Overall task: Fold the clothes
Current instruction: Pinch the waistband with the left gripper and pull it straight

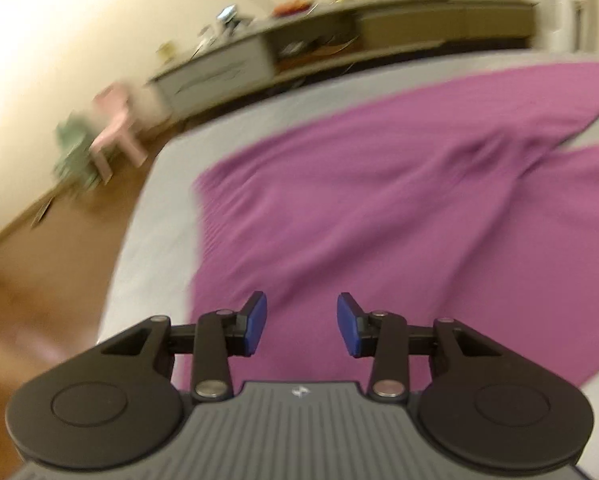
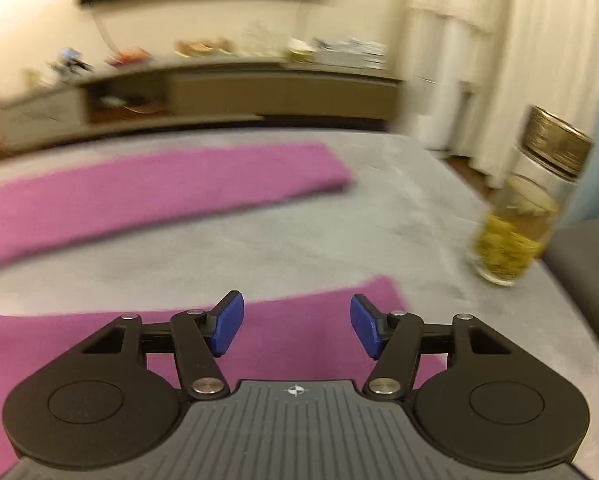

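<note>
Cream walls, a brown wood floor, a long low cabinet and pale curtains.

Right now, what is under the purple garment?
The purple garment lies spread on a grey bed cover, which shows bare around its edges. Whatever sits directly beneath the cloth is covered, so I cannot tell. Both claws are open above it.

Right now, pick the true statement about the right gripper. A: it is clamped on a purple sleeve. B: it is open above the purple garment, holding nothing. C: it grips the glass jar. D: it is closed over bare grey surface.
B: the right gripper has its blue pads apart with only the purple garment beneath; the glass jar stands apart, off to the right.
</note>
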Demonstrator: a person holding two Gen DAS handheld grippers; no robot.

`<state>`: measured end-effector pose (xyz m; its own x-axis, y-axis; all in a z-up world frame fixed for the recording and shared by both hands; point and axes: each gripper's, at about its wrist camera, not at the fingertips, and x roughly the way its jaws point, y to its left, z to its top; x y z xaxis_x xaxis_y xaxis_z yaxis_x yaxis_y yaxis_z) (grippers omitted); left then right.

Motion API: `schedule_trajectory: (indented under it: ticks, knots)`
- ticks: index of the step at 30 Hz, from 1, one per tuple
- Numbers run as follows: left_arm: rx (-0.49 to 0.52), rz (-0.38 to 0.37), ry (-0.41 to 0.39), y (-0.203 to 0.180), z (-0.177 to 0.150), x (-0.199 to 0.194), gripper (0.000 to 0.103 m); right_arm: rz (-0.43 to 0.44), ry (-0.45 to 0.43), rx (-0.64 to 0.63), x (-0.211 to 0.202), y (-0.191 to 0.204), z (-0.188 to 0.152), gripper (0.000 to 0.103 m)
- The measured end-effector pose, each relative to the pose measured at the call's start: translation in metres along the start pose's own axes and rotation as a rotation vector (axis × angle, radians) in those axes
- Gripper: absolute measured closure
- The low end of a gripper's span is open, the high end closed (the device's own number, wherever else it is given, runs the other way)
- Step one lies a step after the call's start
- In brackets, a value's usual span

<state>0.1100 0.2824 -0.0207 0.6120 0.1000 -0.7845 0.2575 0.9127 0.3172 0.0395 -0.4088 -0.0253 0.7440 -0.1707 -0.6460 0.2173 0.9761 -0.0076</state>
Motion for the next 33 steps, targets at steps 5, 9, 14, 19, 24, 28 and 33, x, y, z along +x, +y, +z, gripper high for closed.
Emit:
schedule_trajectory:
  ticks: [5,9,14,19,24,28,33]
  knots:
    - [-0.037,0.060,0.046,0.034,-0.021,0.017,0.061,0.113,0.112,-0.089,0.003,0.037,-0.013,0.044]
    - [-0.078,0.168,0.066,0.052,-0.020,0.037,0.060,0.105,0.111,-0.091,0.019,0.045,-0.010,0.043]
    - [-0.133,0.268,0.099,0.051,-0.002,0.045,0.065,0.109,0.054,-0.102,0.028,0.056,-0.009,0.038]
    - [-0.127,0.188,-0.061,0.023,0.024,0.008,0.065,0.064,0.038,-0.046,0.004,0.050,0.000,0.040]
    - [-0.084,0.177,0.003,0.006,0.035,0.053,0.066,0.013,0.069,-0.004,0.006,0.024,-0.002,0.040]
    - [-0.109,0.276,0.022,0.020,0.045,0.077,0.065,0.014,0.086,0.010,0.030,0.011,-0.005,0.042]
    - [-0.112,0.353,0.054,0.020,0.058,0.086,0.072,0.079,0.024,-0.040,0.047,0.024,-0.001,0.038]
